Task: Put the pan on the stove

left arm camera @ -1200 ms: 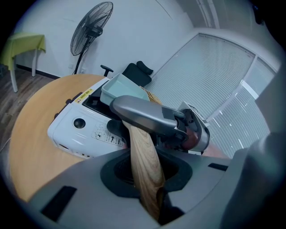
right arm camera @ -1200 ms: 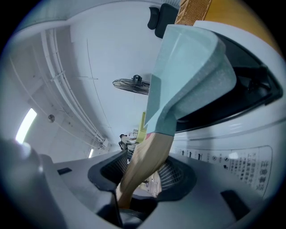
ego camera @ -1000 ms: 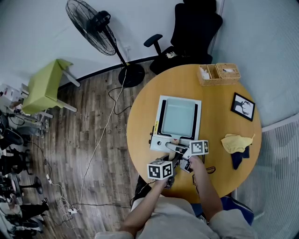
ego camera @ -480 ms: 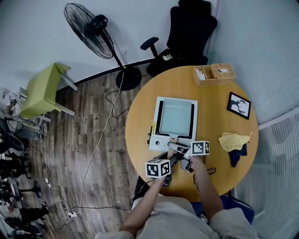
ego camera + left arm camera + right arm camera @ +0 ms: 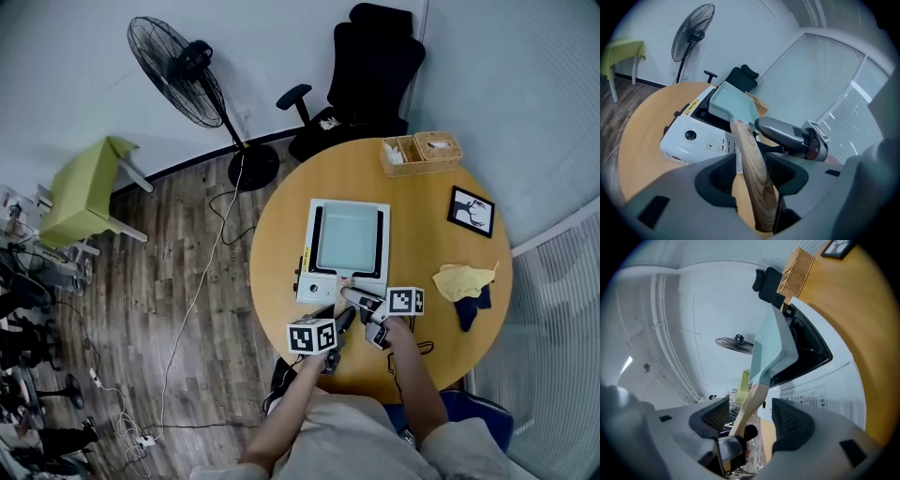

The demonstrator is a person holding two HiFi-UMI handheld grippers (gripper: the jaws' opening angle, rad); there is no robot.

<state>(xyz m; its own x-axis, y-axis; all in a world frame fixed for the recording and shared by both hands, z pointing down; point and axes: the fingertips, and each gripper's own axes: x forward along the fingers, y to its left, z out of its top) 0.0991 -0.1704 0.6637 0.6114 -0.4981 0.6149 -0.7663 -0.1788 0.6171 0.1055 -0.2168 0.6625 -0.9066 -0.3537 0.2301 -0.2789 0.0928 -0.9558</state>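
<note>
Left gripper view: left gripper (image 5: 752, 180) and right gripper (image 5: 751, 420) jaws, just opening, stand apart around the pan (image 5: 732, 102) handle. I cannot read the stove (image 5: 696, 140) print.

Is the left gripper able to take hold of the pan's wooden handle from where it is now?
Probably yes. The jaws of the left gripper have just been opening, and the wooden handle lies between them, not clamped. Nothing stands in the way; it need only close.
</note>
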